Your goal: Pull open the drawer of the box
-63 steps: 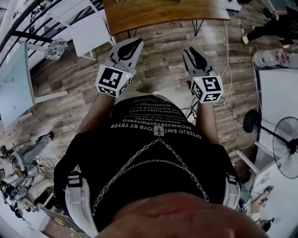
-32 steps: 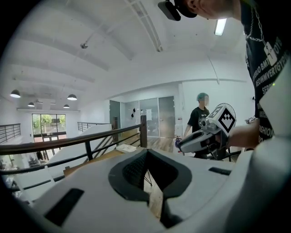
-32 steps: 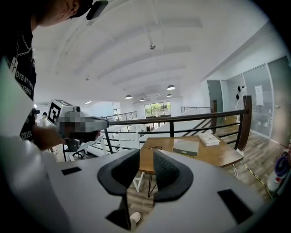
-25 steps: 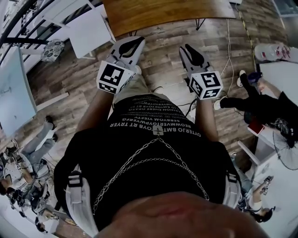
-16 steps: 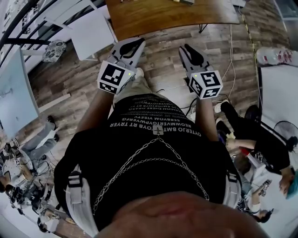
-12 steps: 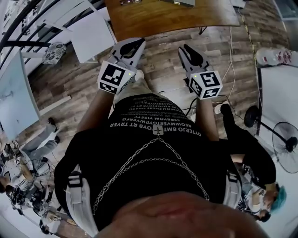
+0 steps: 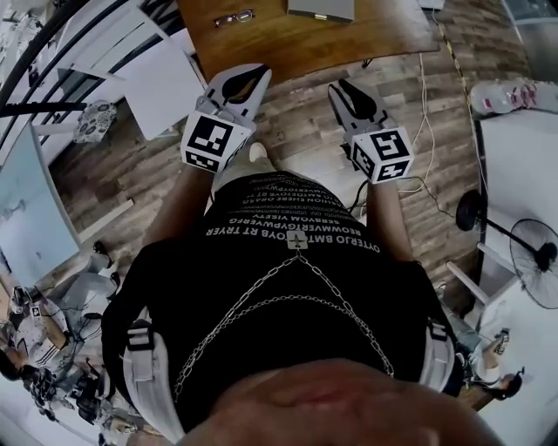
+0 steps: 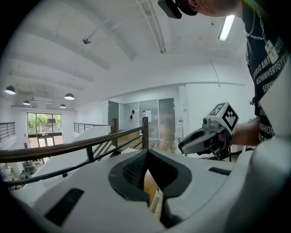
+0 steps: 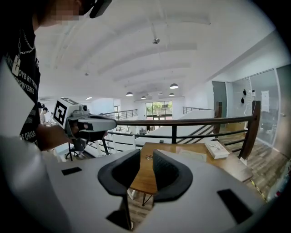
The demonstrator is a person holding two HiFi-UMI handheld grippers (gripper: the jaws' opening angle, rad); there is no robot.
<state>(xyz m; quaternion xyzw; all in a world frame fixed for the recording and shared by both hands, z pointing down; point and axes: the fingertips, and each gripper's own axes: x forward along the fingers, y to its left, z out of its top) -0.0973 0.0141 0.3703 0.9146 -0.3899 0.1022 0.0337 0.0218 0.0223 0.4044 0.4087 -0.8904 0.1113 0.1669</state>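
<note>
Location of the box (image 9: 217, 149): on the wooden table (image 9: 200, 167), toward its right-hand end as I face it, and made out only in the right gripper view. It is a flat, pale block lying on its broad face. Its long axis appears to run away from me toward the railing (image 9: 182, 122) behind the table, at a slight angle. It is too small in that view for me to tell which end carries the drawer front, or whether the drawer is in or out. A flat sheet (image 9: 191, 154) lies just left of the box, and a pair of glasses (image 7: 234, 16) lies further left. My left gripper (image 8: 146, 151) has its tips together with nothing between them; only the loop behind the tips shows a sliver of table. My right gripper (image 9: 146, 150) stands narrowly apart, with a small gap between the pads and nothing in it. I hold both grippers side by side, pointing forward and slightly down over the plank floor (image 7: 296, 122). Their tips are near the table's near edge, touching nothing, and well apart from the box.
</note>
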